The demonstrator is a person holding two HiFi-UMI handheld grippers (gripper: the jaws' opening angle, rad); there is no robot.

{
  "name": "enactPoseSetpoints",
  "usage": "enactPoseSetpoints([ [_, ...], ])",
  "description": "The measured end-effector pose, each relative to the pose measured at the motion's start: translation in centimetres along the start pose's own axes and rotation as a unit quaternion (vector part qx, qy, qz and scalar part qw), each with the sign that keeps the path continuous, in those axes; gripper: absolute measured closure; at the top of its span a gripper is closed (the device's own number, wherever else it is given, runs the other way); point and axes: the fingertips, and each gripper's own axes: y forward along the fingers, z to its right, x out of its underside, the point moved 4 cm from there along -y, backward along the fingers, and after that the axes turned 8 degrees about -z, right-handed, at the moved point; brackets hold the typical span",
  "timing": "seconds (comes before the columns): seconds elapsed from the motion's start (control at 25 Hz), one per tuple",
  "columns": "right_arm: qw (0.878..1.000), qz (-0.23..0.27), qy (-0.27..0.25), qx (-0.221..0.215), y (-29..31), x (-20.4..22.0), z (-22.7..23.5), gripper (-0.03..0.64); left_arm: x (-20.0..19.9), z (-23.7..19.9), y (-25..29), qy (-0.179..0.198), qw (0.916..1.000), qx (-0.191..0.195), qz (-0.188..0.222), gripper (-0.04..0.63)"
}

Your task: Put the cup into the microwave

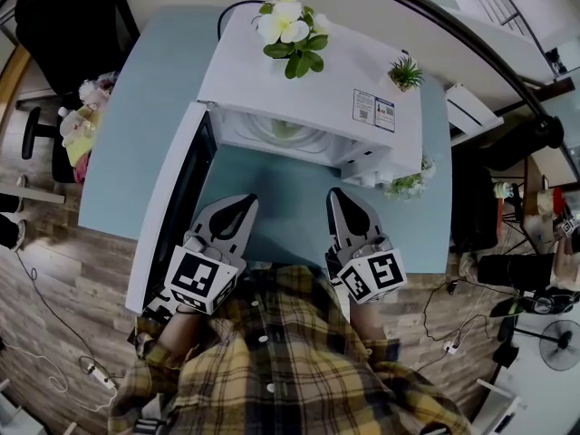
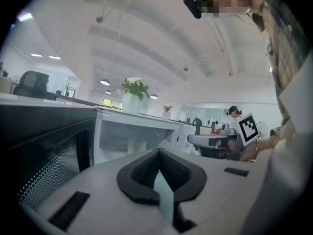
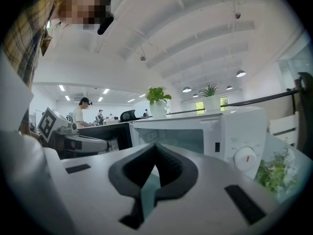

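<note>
The white microwave [image 1: 308,80] stands on the blue table [image 1: 136,125], its door [image 1: 172,198] swung open to the left. A pale cup [image 2: 137,145] sits inside the cavity, and the head view shows it dimly as the cup [image 1: 286,130]. My left gripper [image 1: 245,203] rests low in front of the door, jaws shut and empty. My right gripper [image 1: 337,194] is level with it, in front of the microwave's control side, also shut with nothing in it. In their own views the left gripper [image 2: 158,153] and right gripper [image 3: 156,148] both point at the open cavity.
A white-flowered plant [image 1: 292,25] and a small potted plant [image 1: 405,71] stand on the microwave's top. Green sprigs [image 1: 408,185] lie at its right side. A black office chair [image 1: 63,25] is off the table's left. The table's near edge is under my hands.
</note>
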Motion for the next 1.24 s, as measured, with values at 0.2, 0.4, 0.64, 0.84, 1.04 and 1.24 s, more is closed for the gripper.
enactPoseSetpoints([
  [0.2, 1.000, -0.004, 0.001, -0.002, -0.05, 0.17, -0.07, 0.614, 0.04, -0.05, -0.12, 0.000, 1.0000, -0.002, 0.000, 0.603],
  [0.4, 1.000, -0.001, 0.000, -0.002, -0.06, 0.21, -0.13, 0.614, 0.08, -0.07, -0.08, -0.002, 1.0000, -0.003, 0.000, 0.603],
  [0.64, 1.000, -0.002, 0.003, 0.000, 0.02, 0.46, -0.07, 0.614, 0.24, -0.27, -0.01, -0.002, 1.0000, -0.004, -0.002, 0.603],
  [0.84, 1.000, -0.004, 0.008, 0.002, 0.14, 0.56, 0.08, 0.614, 0.22, -0.37, 0.11, -0.002, 1.0000, -0.003, -0.005, 0.603],
  [1.04, 1.000, -0.003, 0.008, 0.001, 0.30, 0.44, 0.15, 0.614, 0.12, -0.39, 0.26, 0.000, 1.0000, -0.001, -0.004, 0.603],
  [1.24, 1.000, -0.002, 0.007, -0.001, 0.48, 0.08, 0.30, 0.614, -0.16, -0.23, 0.46, 0.002, 1.0000, 0.002, -0.002, 0.603],
])
